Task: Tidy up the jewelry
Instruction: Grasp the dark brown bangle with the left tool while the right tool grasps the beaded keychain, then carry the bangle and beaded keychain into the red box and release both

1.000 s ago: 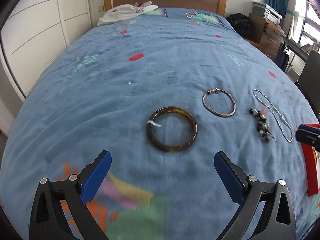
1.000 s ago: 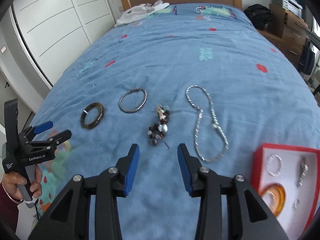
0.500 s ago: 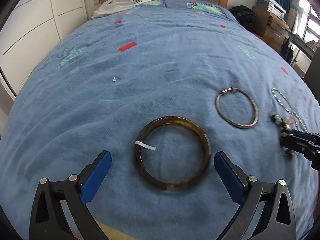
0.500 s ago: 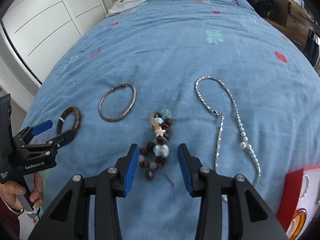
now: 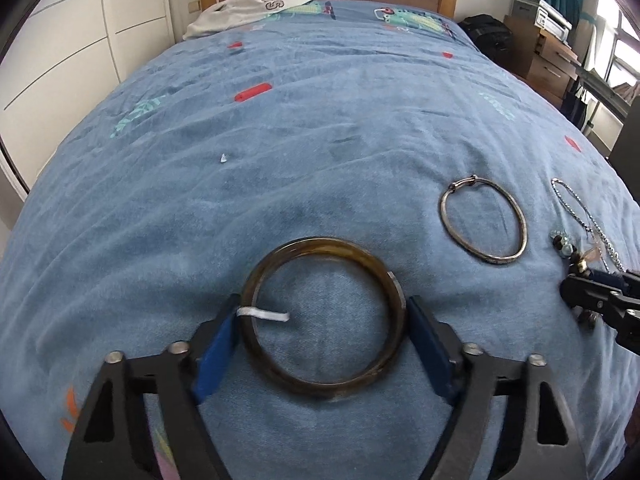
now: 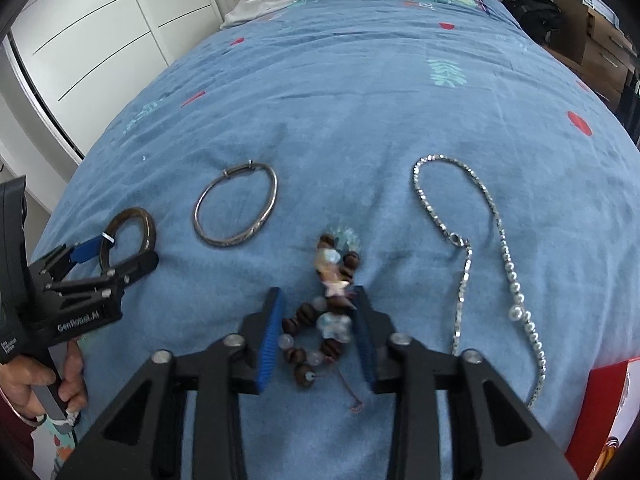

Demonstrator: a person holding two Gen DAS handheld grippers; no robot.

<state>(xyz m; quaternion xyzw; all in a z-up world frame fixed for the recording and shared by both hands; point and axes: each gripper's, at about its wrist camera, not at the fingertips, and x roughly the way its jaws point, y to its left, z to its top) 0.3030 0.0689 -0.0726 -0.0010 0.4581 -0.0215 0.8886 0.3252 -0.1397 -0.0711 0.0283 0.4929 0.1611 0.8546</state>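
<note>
A dark brown bangle [image 5: 322, 316] with a white tag lies on the blue bedspread [image 5: 320, 128]. My left gripper [image 5: 322, 336] has closed onto its two sides, pads touching the rim; it also shows in the right wrist view [image 6: 116, 254]. A beaded bracelet [image 6: 320, 320] lies between the fingers of my right gripper [image 6: 318, 332], which is open around it with gaps on both sides. A silver bangle [image 5: 482, 220] [image 6: 236, 210] lies between the two. A silver and pearl necklace [image 6: 480, 256] lies to the right.
A red jewelry box [image 6: 604, 408] sits at the lower right edge of the right wrist view. White clothing [image 5: 248, 12] lies by the wooden headboard. A wardrobe stands on the left, a dresser and a black bag on the right.
Both grippers moved forward and down. The left closed from wide open onto the brown bangle. The right came around the beaded bracelet.
</note>
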